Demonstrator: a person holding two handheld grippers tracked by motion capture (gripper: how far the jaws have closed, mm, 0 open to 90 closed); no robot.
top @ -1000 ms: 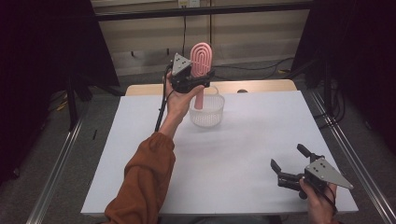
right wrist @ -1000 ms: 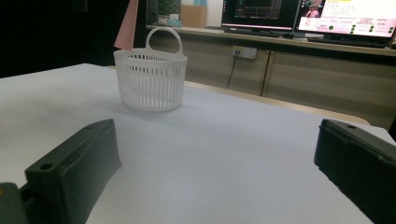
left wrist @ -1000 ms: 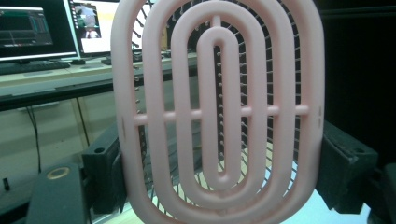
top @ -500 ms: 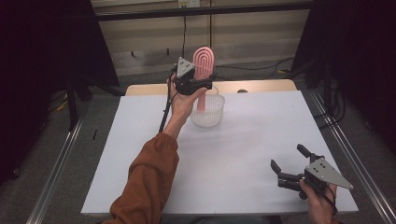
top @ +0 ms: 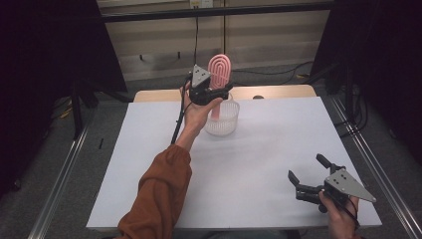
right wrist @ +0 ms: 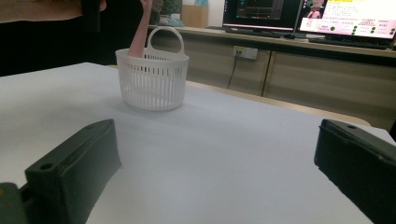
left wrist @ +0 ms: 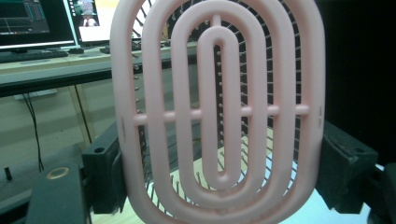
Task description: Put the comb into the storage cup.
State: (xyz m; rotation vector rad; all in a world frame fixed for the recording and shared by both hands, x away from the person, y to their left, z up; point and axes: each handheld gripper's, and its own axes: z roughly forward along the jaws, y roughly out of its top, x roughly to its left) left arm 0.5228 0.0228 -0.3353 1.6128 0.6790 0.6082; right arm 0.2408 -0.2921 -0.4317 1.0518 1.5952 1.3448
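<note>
A: Item one, markings?

B: No brand, label or lettering is found on the pink hairbrush (left wrist: 219,112). Writing is present on the monitors (right wrist: 348,21) behind the table (top: 268,164), but none of it can be read.

A: Orientation of the item?

B: The hairbrush is held upright, long axis vertical, oval head uppermost, handle pointed down into the white basket (top: 222,118). The slotted back of the head is turned toward the left gripper view's camera; the bristles are seen through its slots.

A: Location?

B: Above the basket, at the far middle of the table. The basket is stood on the table, its handle raised.

A: Left tongs (top: 219,92)?

B: Closed on the hairbrush, one jaw pressed against each long edge of the head.

A: Right tongs (top: 304,175)?

B: Jaws are spread wide, nothing between them; they are held at the near right corner of the table, well apart from the basket.
</note>
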